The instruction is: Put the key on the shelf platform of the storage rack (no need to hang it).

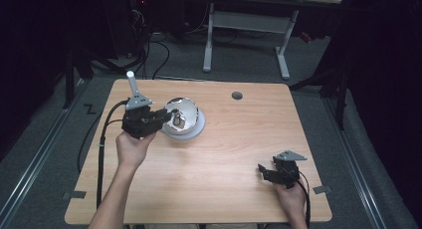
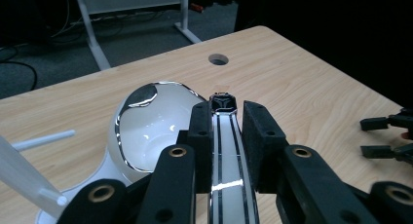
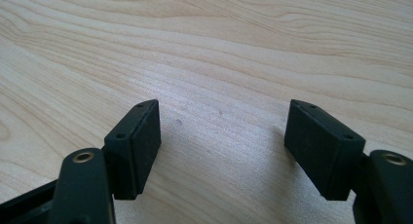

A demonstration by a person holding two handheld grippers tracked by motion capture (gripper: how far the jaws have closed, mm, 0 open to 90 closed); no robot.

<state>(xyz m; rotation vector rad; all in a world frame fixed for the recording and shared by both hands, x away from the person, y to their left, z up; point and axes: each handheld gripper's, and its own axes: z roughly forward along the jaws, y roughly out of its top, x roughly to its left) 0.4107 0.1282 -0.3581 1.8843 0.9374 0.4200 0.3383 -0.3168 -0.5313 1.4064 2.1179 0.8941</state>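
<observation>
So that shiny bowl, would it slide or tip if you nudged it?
Probably it would tip: the shiny bowl already sits tilted on the white base, rounded underneath. It looks stiff, thin metal, so likely light for its size. Its mirror finish suggests it is slippery. The left gripper is shut on a glossy flat handle, which may slip too.

You find no readable text, label, brand, number or sign in any of these views.
</observation>
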